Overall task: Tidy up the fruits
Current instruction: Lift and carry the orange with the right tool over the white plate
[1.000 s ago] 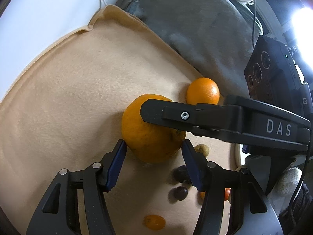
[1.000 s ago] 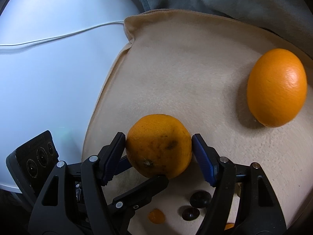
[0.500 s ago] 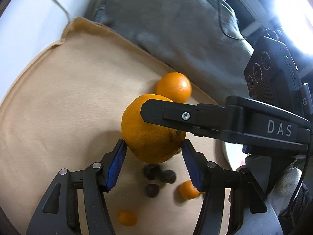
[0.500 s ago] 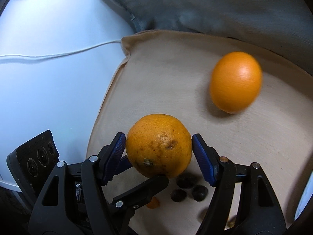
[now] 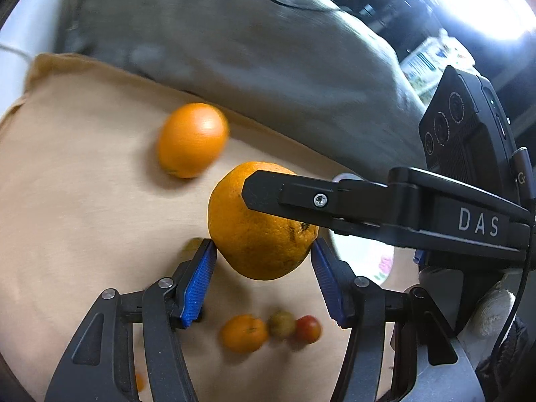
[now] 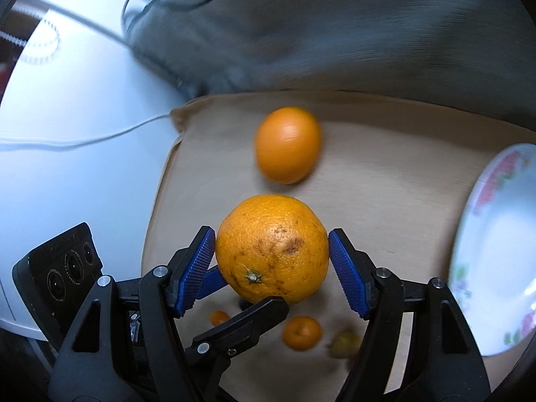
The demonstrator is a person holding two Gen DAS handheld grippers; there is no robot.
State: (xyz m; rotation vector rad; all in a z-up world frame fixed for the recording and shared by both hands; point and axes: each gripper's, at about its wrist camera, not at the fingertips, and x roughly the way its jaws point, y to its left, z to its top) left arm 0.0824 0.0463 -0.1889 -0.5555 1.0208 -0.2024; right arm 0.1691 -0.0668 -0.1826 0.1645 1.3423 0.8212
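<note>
— Where is the speckled orange (image 6: 271, 248) to be found?

— It is held clear of the beige cloth (image 5: 83, 201), with nothing seen beneath it but the cloth. The jaws of the right gripper (image 6: 271, 244) are clamped on its two sides, the blue pads pressed to the peel.

— And the left gripper (image 5: 261, 248)?

— Its jaws are likewise closed on the same fruit, crosswise to the right pair. One black finger of the right gripper is seen laid across the front of the orange in the left wrist view.

— What else is shown on the cloth?

— A smooth orange (image 5: 192, 139) is seen farther back, near the grey fabric (image 5: 234, 33), well apart from the held one. A small orange fruit (image 5: 243, 331), a greenish fruit (image 5: 281, 323) and a red fruit (image 5: 308, 328) are lined up close together, blurred. A flowered plate (image 6: 502, 234) is set at the cloth's right edge, and a white cable (image 6: 83, 140) is laid across the white surface (image 6: 83, 100) on the left.
</note>
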